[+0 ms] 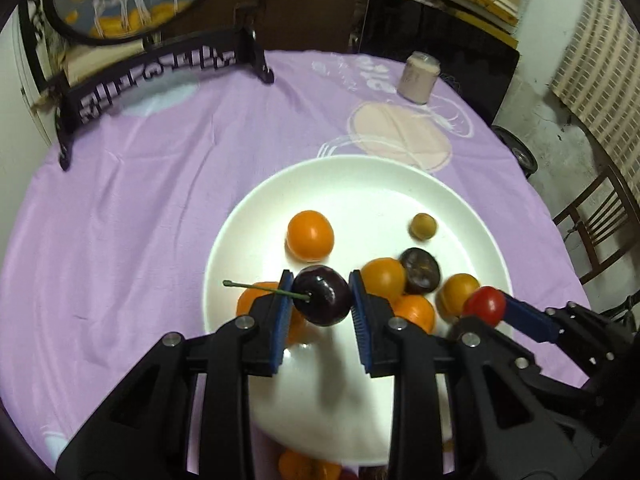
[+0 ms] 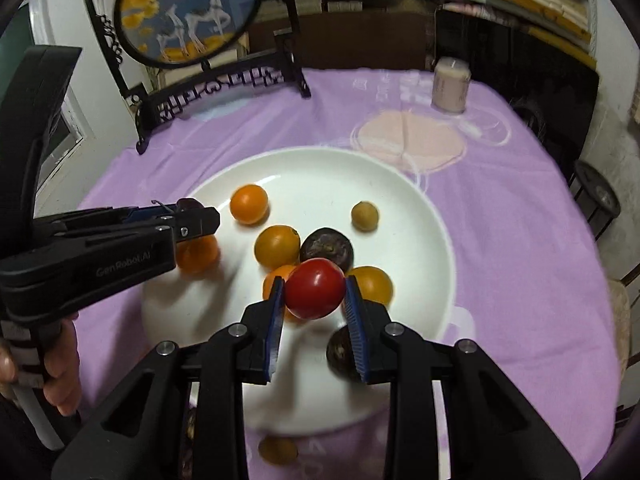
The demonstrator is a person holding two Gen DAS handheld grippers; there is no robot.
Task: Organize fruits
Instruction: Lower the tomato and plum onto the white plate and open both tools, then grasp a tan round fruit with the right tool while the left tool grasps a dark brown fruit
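A white plate (image 1: 360,184) on the purple cloth holds several orange fruits (image 1: 310,235), a dark wrinkled fruit (image 1: 420,270) and a small tan fruit (image 1: 423,226). My left gripper (image 1: 320,296) is shut on a dark cherry (image 1: 323,295) with a green stem, held above the plate. My right gripper (image 2: 314,290) is shut on a red tomato (image 2: 315,288) above the plate's near side. The right gripper also shows in the left wrist view (image 1: 486,306); the left gripper shows in the right wrist view (image 2: 196,216). The plate (image 2: 400,184) shows there too.
A black ornamental stand with a round deer picture (image 2: 188,12) sits at the table's back left. A pale cylindrical jar (image 1: 418,77) stands at the back right. Some fruits lie on the cloth near the plate's front edge (image 2: 278,450). A wooden chair (image 1: 600,224) is at right.
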